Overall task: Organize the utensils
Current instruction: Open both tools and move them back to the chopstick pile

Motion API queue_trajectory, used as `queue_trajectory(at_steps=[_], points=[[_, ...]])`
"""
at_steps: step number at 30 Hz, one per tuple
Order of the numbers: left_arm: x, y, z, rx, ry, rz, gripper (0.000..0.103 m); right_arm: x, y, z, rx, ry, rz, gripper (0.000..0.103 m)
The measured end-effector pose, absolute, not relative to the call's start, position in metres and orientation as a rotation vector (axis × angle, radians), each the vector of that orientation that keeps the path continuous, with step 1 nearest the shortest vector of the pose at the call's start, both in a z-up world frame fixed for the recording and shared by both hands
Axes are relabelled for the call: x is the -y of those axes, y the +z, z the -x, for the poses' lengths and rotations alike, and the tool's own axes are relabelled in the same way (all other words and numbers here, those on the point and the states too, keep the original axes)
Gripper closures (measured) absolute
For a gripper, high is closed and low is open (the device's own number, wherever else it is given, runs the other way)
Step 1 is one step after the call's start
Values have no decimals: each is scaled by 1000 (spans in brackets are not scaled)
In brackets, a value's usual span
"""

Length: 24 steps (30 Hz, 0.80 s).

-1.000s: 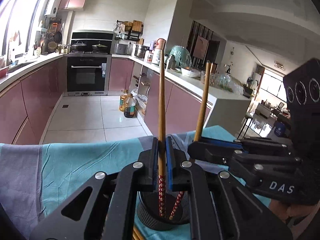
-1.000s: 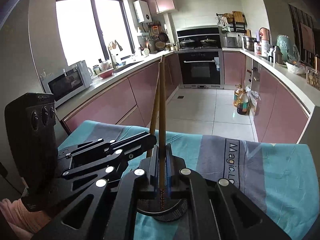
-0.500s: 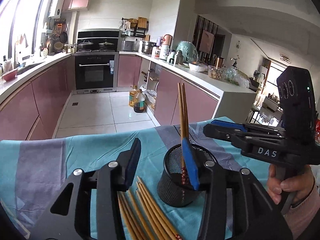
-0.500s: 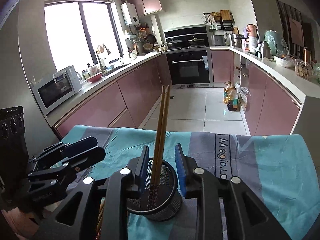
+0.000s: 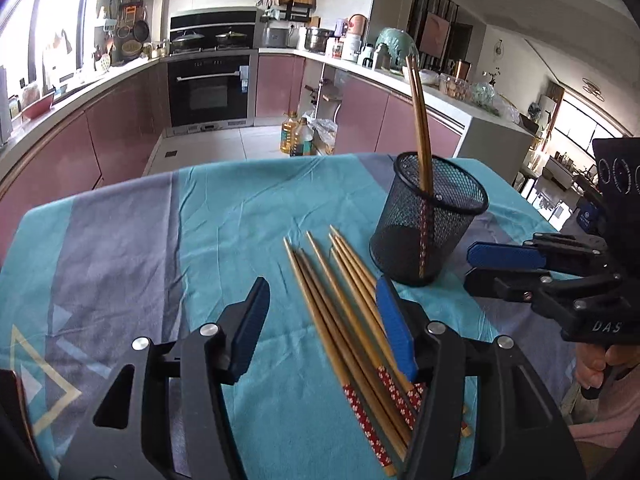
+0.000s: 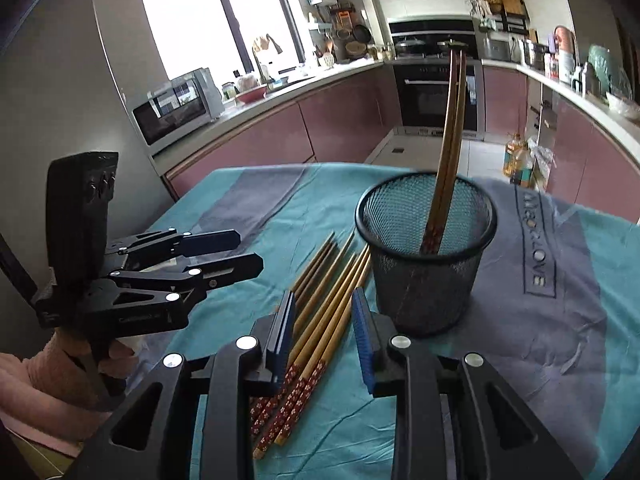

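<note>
So the black mesh cup point(image 5: 430, 220) stands upright on the teal and grey tablecloth point(image 5: 224, 216), and two chopsticks point(image 5: 420, 120) are standing in it, leaning against the rim with the patterned red ends down at the bottom. Right beside the cup, on the cloth, there's a loose bundle of more chopsticks point(image 5: 344, 312) lying flat, pointed tips fanned out toward the kitchen, red flowery ends toward the person.

The left gripper point(image 5: 320, 316) hangs over that bundle with its jaws fairly wide; they've just been opening, with nothing pinched, and its one blue pad sits over the edge of the pile. The right gripper point(image 6: 324, 326) is spread narrower, jaws also just opened and holding nothing, hovering above the same chopsticks on the cup's side. You can see a pink sleeve point(image 6: 24, 396) behind the left handle.

Behind the table it's a kitchen with pink cabinets point(image 5: 120, 128), a black oven point(image 5: 210, 88) and a microwave point(image 6: 176, 106) on the counter.
</note>
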<state>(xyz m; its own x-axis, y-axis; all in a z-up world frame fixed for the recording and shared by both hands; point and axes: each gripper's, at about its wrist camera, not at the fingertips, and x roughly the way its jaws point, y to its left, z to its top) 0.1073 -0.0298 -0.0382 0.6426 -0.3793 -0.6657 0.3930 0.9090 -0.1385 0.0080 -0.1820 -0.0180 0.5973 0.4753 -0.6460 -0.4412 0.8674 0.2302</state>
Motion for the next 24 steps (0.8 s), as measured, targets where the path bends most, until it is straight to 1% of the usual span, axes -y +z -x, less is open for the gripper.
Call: queue_trajectory(at_steps=[6, 12, 15, 23, 24], points=[[30, -64, -100, -811, -444, -23, 48, 170, -51, -17, -847, 490, -43, 76], [39, -82, -98, -853, -441, -41, 48, 166, -65, -21, -871, 449, -54, 76], [39, -88, -98, -868, -440, -41, 50, 164, -68, -23, -881, 435, -48, 77], [43, -98, -102, -909, -442, -57, 62, 156, -73, -30, -889, 415, -24, 81], [43, -99, -103, -916, -443, -59, 65, 155, -73, -30, -888, 414, -18, 81]])
